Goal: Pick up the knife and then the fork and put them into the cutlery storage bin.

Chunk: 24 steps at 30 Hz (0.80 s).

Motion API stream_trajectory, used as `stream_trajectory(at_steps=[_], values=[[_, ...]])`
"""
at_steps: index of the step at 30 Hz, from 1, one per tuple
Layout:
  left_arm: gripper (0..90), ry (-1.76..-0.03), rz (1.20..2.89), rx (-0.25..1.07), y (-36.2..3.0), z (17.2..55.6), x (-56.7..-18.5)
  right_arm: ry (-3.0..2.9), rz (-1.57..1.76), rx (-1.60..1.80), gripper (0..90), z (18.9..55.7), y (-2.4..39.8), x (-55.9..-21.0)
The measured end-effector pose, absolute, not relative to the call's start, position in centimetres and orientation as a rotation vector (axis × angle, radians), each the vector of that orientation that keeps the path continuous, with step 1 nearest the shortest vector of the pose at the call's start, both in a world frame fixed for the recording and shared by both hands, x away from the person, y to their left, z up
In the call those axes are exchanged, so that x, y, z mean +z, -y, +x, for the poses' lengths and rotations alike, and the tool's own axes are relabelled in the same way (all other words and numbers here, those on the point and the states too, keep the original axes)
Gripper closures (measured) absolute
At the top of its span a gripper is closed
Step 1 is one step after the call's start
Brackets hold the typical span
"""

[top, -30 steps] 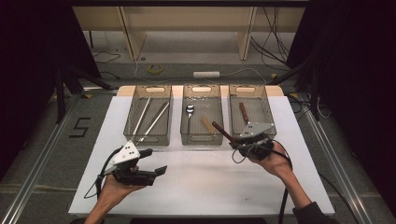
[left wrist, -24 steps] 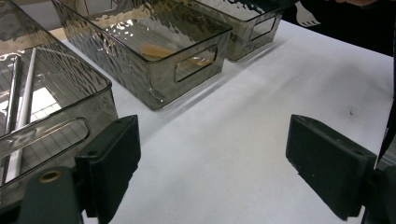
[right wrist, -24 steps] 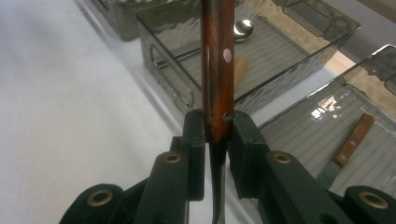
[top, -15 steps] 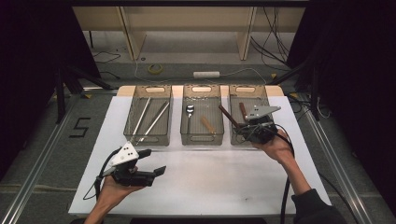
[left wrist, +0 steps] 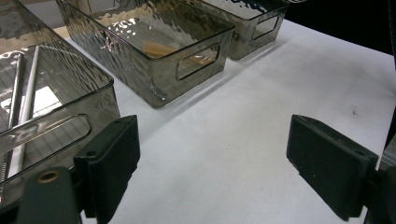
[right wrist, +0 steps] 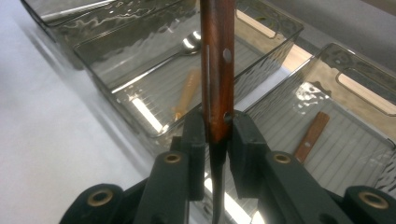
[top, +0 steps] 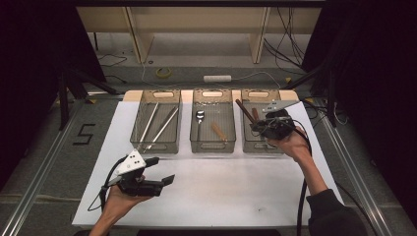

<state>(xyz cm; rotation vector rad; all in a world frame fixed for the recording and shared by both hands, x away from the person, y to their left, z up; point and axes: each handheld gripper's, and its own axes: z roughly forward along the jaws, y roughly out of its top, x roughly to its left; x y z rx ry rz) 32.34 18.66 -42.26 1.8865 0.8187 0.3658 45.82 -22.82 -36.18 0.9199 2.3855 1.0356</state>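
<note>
Looking down from the high view, the right hand-held gripper [top: 256, 125] hangs over the right bin [top: 248, 145] of three smoky clear bins on the white tabletop [top: 236, 196], its jaws clamped on a wooden-handled knife [top: 242, 108] whose brown handle slants up and to the left. A second wooden-handled piece [top: 255, 114] lies inside that same bin. The middle bin [top: 212, 146] holds a spoon [top: 199, 118] and a small wooden stick [top: 219, 131]; the left bin [top: 156, 147] holds long metal utensils [top: 161, 129]. The left hand-held gripper [top: 162, 171] rests low near the tabletop's front edge, well apart from the bins, jaws spread with nothing between them.

The left gripper view shows those two black pads [left wrist: 109, 163] standing wide over bare white surface, the bins beyond.

The right gripper view shows the knife handle [right wrist: 217, 65] pinched upright between the pads [right wrist: 196, 140], its blade running down between the jaws, above the right bin.
</note>
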Motion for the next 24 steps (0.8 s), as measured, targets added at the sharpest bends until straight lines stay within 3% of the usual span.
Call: stream_trajectory(at_steps=[24], values=[[16.4,-0.812,1.878,0.319,-18.5,32.4,-42.3,-2.316,1.072,0.954,78.1,51.0,23.5,-36.6]])
